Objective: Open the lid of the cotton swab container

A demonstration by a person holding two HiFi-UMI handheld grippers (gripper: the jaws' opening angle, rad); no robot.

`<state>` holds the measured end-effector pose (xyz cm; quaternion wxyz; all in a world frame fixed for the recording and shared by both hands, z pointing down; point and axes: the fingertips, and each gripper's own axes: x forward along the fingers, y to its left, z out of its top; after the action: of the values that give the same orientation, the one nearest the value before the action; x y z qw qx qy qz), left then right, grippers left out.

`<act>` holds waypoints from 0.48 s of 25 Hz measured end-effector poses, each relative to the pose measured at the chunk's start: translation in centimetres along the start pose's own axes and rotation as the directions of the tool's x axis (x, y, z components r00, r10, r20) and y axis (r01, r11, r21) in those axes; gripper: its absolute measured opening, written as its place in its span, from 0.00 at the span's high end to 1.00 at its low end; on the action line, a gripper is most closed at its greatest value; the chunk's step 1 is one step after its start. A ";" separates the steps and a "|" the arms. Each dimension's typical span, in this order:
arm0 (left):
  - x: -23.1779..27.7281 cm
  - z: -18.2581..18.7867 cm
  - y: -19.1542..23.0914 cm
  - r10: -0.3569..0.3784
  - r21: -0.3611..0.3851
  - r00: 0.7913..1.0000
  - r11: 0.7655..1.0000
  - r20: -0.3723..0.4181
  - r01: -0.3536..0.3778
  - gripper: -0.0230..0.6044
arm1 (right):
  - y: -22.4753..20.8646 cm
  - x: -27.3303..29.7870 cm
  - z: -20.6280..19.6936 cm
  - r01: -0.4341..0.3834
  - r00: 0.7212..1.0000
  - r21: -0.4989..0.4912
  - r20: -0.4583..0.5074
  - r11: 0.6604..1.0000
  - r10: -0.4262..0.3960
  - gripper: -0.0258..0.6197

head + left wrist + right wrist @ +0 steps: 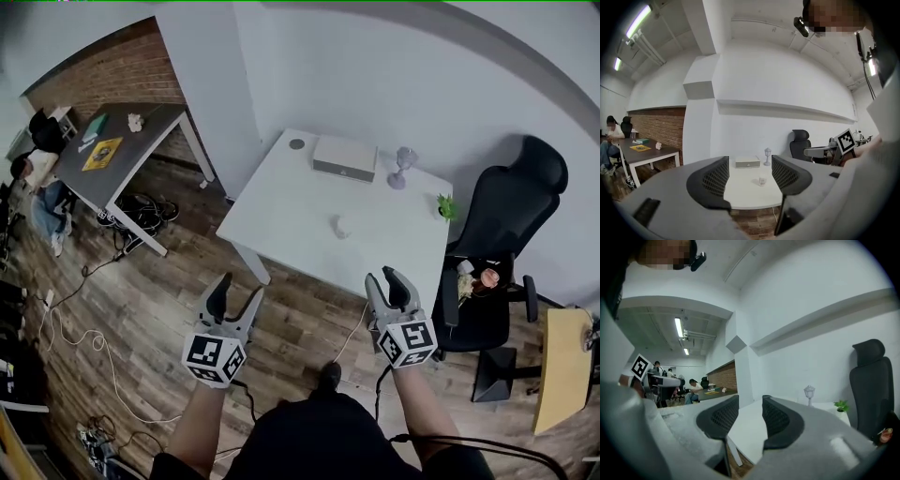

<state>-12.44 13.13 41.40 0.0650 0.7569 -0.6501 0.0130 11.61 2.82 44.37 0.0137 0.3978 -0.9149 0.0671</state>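
The left gripper [238, 289] and the right gripper [387, 279] are held nearest, over the wooden floor [300, 328] short of the white tabletop [281, 202], each released with its jaws apart and nothing between them. The cotton swab container [342, 226] is seen near the middle of the tabletop, well apart from both. A flat white box [344, 157] and a small lamp [402, 167] are set along the far edge.
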 end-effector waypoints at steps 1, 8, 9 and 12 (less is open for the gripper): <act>0.9 0.1 -0.4 0.000 0.006 1.000 1.000 -0.003 0.000 0.52 | -0.8 0.5 0.1 -0.004 1.000 0.004 -0.001 1.000 0.004 0.72; 5.3 1.2 -2.2 0.001 0.019 1.000 1.000 0.002 -0.001 0.52 | -4.1 3.2 0.1 -0.045 0.999 -0.047 -0.027 0.998 0.044 0.72; 5.7 1.3 -2.2 0.001 0.019 1.000 1.000 -0.001 -0.001 0.52 | -4.2 3.5 0.0 -0.049 0.998 -0.066 -0.034 0.997 0.047 0.72; 6.9 1.0 -1.6 0.006 0.015 1.000 1.000 -0.010 -0.006 0.52 | -4.7 4.4 -0.4 -0.055 0.998 -0.074 -0.047 0.996 0.051 0.72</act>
<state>-9.86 6.48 40.97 0.0625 0.7553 -0.6520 0.0221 12.00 -3.50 45.65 0.0477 0.3709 -0.9265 0.0417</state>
